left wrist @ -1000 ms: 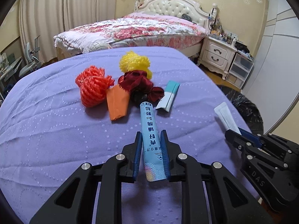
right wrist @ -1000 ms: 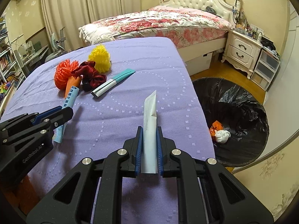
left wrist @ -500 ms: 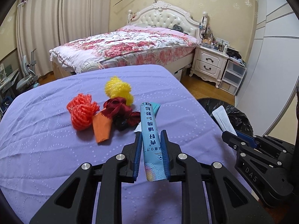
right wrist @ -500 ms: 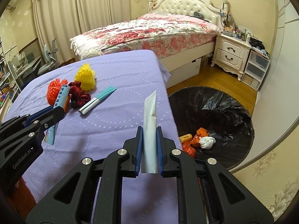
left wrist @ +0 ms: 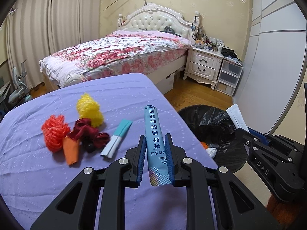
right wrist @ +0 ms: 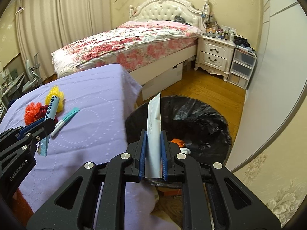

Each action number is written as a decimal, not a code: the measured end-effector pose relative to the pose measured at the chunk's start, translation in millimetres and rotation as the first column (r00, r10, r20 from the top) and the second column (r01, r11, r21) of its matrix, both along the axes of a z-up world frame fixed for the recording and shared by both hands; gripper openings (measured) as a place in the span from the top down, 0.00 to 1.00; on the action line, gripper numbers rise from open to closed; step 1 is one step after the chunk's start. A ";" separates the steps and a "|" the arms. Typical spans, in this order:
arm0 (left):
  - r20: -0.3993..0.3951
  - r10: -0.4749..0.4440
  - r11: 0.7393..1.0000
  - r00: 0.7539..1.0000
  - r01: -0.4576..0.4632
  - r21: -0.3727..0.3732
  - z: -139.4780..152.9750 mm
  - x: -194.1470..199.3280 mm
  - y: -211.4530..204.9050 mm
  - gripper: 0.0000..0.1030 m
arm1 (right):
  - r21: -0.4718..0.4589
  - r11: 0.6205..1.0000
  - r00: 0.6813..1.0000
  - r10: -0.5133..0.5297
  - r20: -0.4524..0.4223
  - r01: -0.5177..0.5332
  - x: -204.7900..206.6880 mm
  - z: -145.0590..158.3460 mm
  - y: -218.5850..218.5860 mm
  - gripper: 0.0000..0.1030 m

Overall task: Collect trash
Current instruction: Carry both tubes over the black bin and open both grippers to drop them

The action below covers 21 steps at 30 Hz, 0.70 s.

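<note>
Your left gripper [left wrist: 155,140] is clamped on the blue tube [left wrist: 154,140], above the purple table's [left wrist: 48,172] right edge. Your right gripper [right wrist: 153,137] pinches the white tube [right wrist: 154,132] above the black-lined bin [right wrist: 201,118]. Only the left view shows the orange wrapper [left wrist: 71,150] among the leftovers; the right view shows the bin's full mouth.

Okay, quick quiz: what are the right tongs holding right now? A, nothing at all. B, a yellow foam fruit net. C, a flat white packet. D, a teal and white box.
C: the right tongs are clamped on a flat white packet, held above the black-lined trash bin.
</note>
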<state>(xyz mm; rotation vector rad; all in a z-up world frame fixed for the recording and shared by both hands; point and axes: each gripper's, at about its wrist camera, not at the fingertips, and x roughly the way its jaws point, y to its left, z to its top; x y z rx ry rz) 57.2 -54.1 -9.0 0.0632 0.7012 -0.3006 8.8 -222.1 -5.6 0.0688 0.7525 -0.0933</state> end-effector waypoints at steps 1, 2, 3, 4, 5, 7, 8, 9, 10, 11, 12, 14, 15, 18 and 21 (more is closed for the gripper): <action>0.003 -0.007 1.000 1.000 0.007 0.003 -0.3 1.9 -5.1 0.79 | 0.001 1.000 1.000 -0.008 0.000 0.008 1.2 -0.4 -4.2 0.87; 0.006 -0.014 1.000 1.000 0.014 0.005 -0.5 3.9 -10.3 0.79 | 0.003 1.000 1.000 -0.017 0.000 0.017 1.8 -1.3 -8.5 0.87; 0.008 -0.019 1.000 1.000 0.019 0.007 -0.8 5.9 -15.9 0.79 | 0.006 1.000 1.000 -0.026 -0.001 0.026 2.8 -2.3 -13.2 0.86; 0.009 -0.025 1.000 1.000 0.024 0.008 -1.0 8.3 -21.1 0.79 | 0.007 0.999 0.999 -0.032 -0.002 0.032 3.9 -3.3 -16.4 0.86; 0.009 -0.030 1.000 1.000 0.030 0.008 -1.0 10.2 -26.7 0.79 | 0.007 0.999 0.999 -0.040 -0.003 0.040 5.5 -4.3 -21.1 0.86; 0.012 -0.038 0.999 0.999 0.038 0.011 -0.9 14.8 -36.6 0.79 | 0.007 0.999 0.999 -0.048 -0.006 0.048 9.0 -6.2 -25.8 0.86; 0.012 -0.041 0.999 0.999 0.041 0.013 -0.8 18.1 -41.5 0.79 | 0.006 0.999 0.999 -0.052 -0.006 0.052 10.6 -6.9 -28.4 0.86; 0.014 -0.046 0.999 0.999 0.046 0.015 -0.5 19.9 -46.7 0.79 | 0.003 0.998 0.998 -0.056 -0.005 0.056 12.4 -7.5 -30.9 0.86; 0.017 -0.051 0.999 0.999 0.050 0.017 -0.2 22.2 -51.7 0.79 | -0.001 0.998 0.998 -0.061 -0.004 0.061 13.9 -7.9 -32.3 0.86; 0.020 -0.056 0.998 0.998 0.056 0.019 0.0 23.9 -55.7 0.79 | -0.007 0.998 0.998 -0.068 0.000 0.068 15.8 -7.9 -35.4 0.86; 0.023 -0.061 0.998 0.998 0.060 0.023 0.0 26.1 -60.2 0.79 | -0.011 0.997 0.997 -0.073 0.003 0.073 17.4 -7.6 -37.3 0.86; 0.019 -0.073 0.997 0.997 0.073 0.032 -1.5 31.3 -70.0 0.79 | -0.018 0.996 0.996 -0.086 0.008 0.086 21.0 -7.5 -42.1 0.86; 0.016 -0.079 0.996 0.997 0.078 0.037 -2.5 33.8 -75.2 0.79 | -0.020 0.996 0.996 -0.092 0.010 0.092 23.1 -7.7 -44.9 0.86; 0.016 -0.097 0.993 0.995 0.095 0.065 -7.4 41.8 -88.8 0.79 | -0.011 0.994 0.994 -0.106 0.007 0.106 29.3 -10.0 -52.4 0.86; 0.006 -0.107 0.990 0.994 0.106 0.095 -15.0 49.6 -98.5 0.79 | 0.006 0.993 0.993 -0.119 -0.007 0.119 35.7 -15.1 -60.9 0.86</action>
